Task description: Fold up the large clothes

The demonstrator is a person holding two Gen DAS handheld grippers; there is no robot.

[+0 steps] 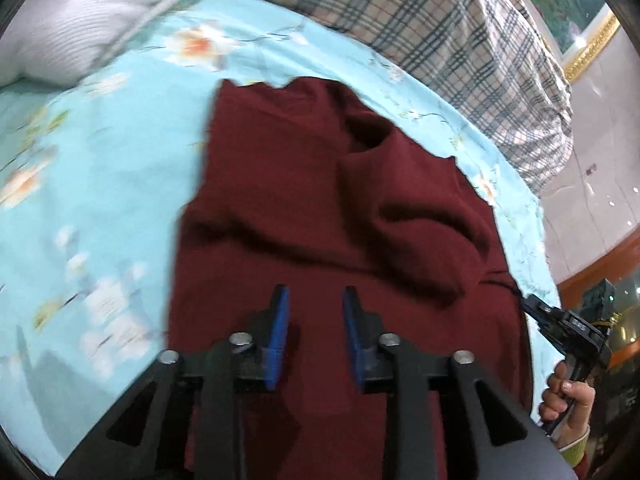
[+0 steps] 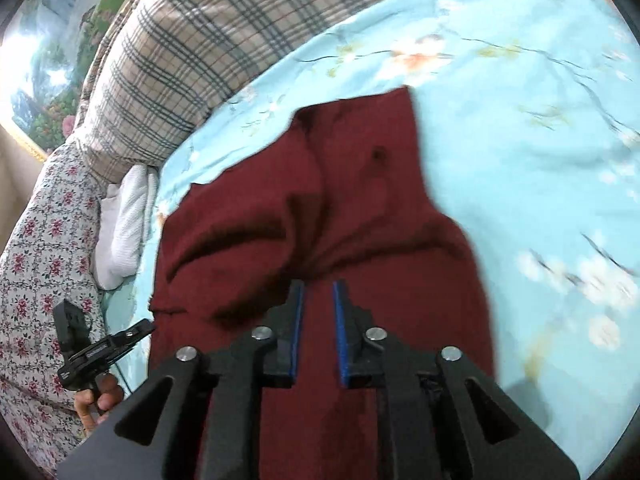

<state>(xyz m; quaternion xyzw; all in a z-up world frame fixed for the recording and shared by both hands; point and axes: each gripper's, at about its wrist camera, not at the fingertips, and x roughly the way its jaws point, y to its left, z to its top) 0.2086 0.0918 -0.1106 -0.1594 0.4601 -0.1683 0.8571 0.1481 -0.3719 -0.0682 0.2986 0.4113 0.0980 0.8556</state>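
- Maroon garment (image 1: 320, 200) is laid on the light-blue floral bedsheet (image 1: 100, 168), roughly midway across the bed, with its far end reaching toward the plaid quilt (image 1: 460, 40) bunched along the far edge of the bed.
- Its long axis is seen to run away from both cameras, from the near edge of the bed toward the far edge; a thick fold is raised across its middle.
- Left gripper (image 1: 316, 320) is held above the near part of the cloth, jaws parted to a narrow gap with nothing between the blue pads; the cloth lies straight ahead of and below the fingers.
- Right gripper (image 2: 319, 316) is likewise poised over the near part, jaws parted more narrowly, empty, with the fold just beyond the fingertips.
- Neither hand can be judged clearly nearer; the two are placed side by side, each at one long edge of the garment.
- Near hem is cut off behind the gripper bodies in both views, so its edge cannot be made out.
- Sleeves and collar are not distinguishable, and the sheet is blurred.
- White pillow (image 1: 80, 12) is noted at the far corner.
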